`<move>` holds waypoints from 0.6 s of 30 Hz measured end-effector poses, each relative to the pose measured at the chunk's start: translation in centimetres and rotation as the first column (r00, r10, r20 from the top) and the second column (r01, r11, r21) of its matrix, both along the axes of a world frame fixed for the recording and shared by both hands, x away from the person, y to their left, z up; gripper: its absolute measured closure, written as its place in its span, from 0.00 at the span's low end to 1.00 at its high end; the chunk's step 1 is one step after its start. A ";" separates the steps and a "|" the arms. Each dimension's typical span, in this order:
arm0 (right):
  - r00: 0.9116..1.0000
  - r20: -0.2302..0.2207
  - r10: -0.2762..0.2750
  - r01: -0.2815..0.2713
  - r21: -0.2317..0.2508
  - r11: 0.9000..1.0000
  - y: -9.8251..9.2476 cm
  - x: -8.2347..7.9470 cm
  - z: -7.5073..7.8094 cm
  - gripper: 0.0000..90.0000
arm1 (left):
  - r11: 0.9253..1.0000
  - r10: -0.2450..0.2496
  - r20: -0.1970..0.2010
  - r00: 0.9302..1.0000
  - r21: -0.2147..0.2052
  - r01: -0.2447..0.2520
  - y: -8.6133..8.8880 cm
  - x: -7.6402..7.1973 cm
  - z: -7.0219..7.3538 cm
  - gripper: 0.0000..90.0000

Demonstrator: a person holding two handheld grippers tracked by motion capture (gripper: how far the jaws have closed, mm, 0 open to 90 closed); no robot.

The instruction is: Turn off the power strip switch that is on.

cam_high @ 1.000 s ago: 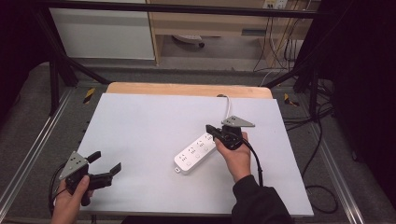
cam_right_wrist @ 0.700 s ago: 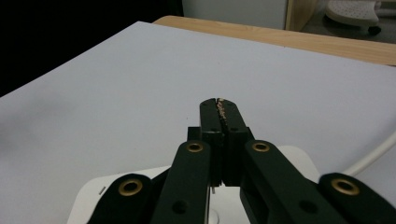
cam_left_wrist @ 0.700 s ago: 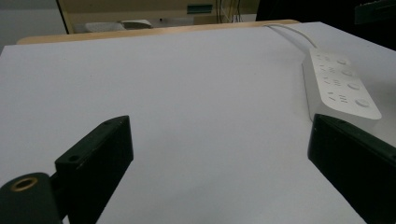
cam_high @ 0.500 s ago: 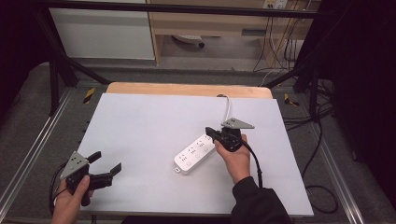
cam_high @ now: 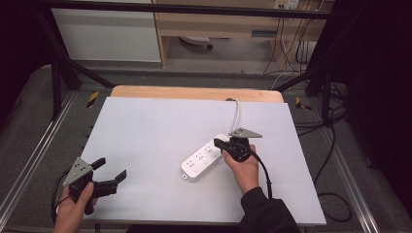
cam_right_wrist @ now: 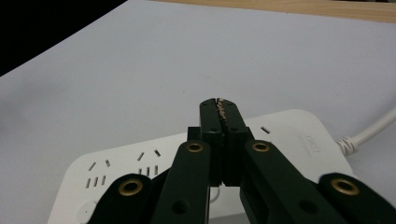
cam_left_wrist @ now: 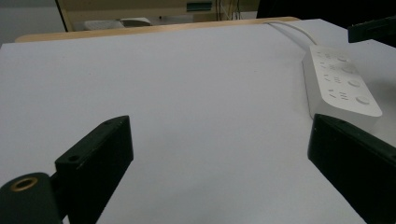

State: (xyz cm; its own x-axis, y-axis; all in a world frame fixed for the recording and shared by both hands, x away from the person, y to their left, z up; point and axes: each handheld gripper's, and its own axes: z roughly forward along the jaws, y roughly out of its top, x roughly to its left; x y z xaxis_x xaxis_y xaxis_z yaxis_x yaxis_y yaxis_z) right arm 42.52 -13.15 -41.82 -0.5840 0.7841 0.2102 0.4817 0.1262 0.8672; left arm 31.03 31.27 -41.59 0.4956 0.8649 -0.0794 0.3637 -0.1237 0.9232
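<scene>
Nothing moved much. Right gripper (cam_high: 221, 144) stays pinched tight, empty, over white power strip (cam_high: 206, 157). Left gripper (cam_high: 110, 169) wide apart, empty.

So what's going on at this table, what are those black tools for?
A person holds a two-jaw gripper in each hand. The right gripper, jaws shut, sits over the cord end of a white power strip on the white table; whether it touches the strip I cannot tell. The left gripper, jaws wide open, waits near the table's front left corner with nothing between its jaws.
</scene>
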 end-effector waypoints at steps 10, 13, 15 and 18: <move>1.000 -0.022 0.009 -0.009 -0.006 1.000 0.0 -0.4 -0.7 1.00 | 1.000 -0.002 -0.002 1.000 0.005 0.002 0.0 0.0 0.0 0.07; 1.000 -0.026 0.012 -0.012 -0.016 1.000 0.0 -0.5 -0.9 1.00 | 1.000 -0.004 -0.001 1.000 0.005 0.004 0.0 0.0 0.0 0.07; 0.999 -0.031 0.012 -0.013 -0.019 1.000 0.0 -0.6 -1.1 1.00 | 1.000 -0.004 -0.003 1.000 0.003 0.004 -0.1 0.0 0.0 0.07; 0.999 -0.032 0.011 -0.011 -0.019 1.000 -0.1 -0.7 -1.2 1.00 | 1.000 -0.004 -0.003 1.000 0.003 0.004 -0.1 0.0 0.0 0.07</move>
